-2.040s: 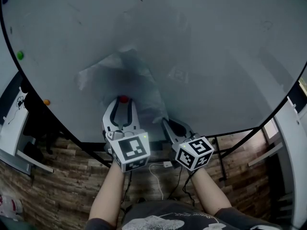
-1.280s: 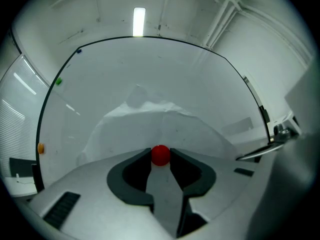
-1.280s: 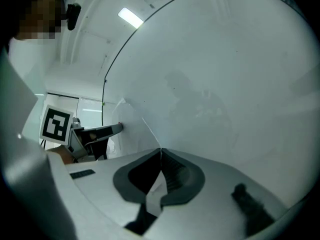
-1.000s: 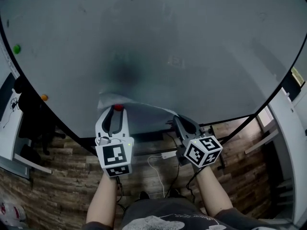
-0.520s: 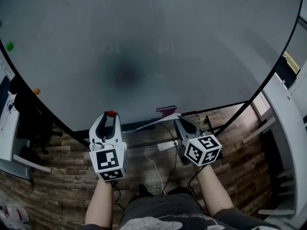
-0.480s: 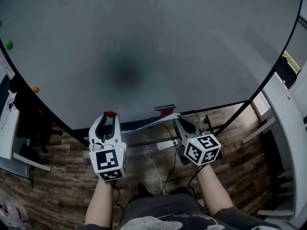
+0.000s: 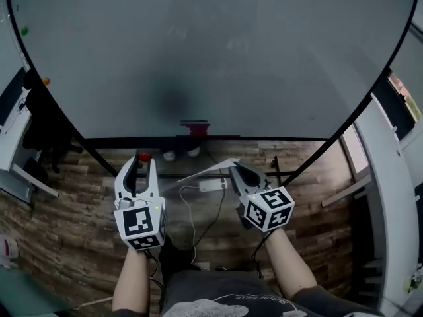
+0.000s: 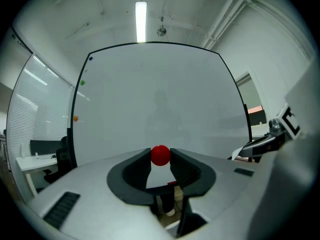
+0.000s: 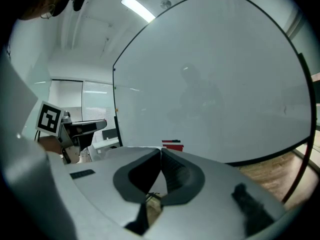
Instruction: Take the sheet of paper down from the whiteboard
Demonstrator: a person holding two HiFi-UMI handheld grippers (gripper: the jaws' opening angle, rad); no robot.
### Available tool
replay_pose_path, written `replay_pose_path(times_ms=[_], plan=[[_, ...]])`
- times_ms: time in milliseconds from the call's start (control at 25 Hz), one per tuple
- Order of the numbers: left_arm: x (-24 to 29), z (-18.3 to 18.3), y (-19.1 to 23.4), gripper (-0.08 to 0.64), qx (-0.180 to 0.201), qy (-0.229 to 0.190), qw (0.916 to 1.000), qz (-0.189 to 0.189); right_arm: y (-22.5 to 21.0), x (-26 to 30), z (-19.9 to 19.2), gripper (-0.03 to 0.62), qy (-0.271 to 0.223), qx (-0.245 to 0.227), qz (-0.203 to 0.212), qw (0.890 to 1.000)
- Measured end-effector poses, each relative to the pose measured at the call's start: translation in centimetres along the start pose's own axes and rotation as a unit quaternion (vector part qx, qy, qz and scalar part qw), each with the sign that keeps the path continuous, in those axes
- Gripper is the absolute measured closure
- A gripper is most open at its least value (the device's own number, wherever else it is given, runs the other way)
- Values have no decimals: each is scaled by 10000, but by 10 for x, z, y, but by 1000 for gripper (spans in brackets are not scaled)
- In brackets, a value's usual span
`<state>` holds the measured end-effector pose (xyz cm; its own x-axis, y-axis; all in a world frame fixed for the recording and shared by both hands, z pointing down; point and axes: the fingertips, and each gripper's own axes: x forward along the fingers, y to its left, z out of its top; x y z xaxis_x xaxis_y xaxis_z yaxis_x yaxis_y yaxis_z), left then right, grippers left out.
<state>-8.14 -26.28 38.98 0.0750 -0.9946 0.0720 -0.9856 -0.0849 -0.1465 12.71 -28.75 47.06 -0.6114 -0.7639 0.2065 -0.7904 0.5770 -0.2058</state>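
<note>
The sheet of paper is being judged as very light, thin and floppy. It is likely to bend, flap or tear if it is pulled hard, so it is best pinched gently by an edge or a corner.

The right claw is being squeezed shut on one edge of the sheet; its jaws are being pressed together at the tips, with the thin paper between them.

The sheet is being held off the whiteboard, out in the air above the wooden floor. It is being seen almost edge-on, sticking out from the tip of the right claw and reaching across toward the left claw.

The left claw is being squeezed on a small round red magnet, which is being gripped right at the tips of its jaws; as far as can be told, the paper is not being touched by this claw.
</note>
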Motion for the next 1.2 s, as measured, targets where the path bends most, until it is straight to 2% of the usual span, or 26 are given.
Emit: replay_pose_path(times_ms=[200,480,680,960,1200], plan=[[-46,-6,-45,436,-92,209,9994,247,-11,-53,-15,571,110,38,242,9996],[-92,-4,-78,436,-36,343,9990,284,-8,-97,-28,571,201,85,358,9991],[-107,-6,-96,436,-21,363,9993,84,0,-115,-36,571,228,85,410,9989],[-110,-7,-109,436,-89,309,9994,-139,4,-131,-35,571,172,3,268,9995],[-132,-13,-100,436,-187,239,9988,-382,28,-141,-44,571,247,-88,38,9996]])
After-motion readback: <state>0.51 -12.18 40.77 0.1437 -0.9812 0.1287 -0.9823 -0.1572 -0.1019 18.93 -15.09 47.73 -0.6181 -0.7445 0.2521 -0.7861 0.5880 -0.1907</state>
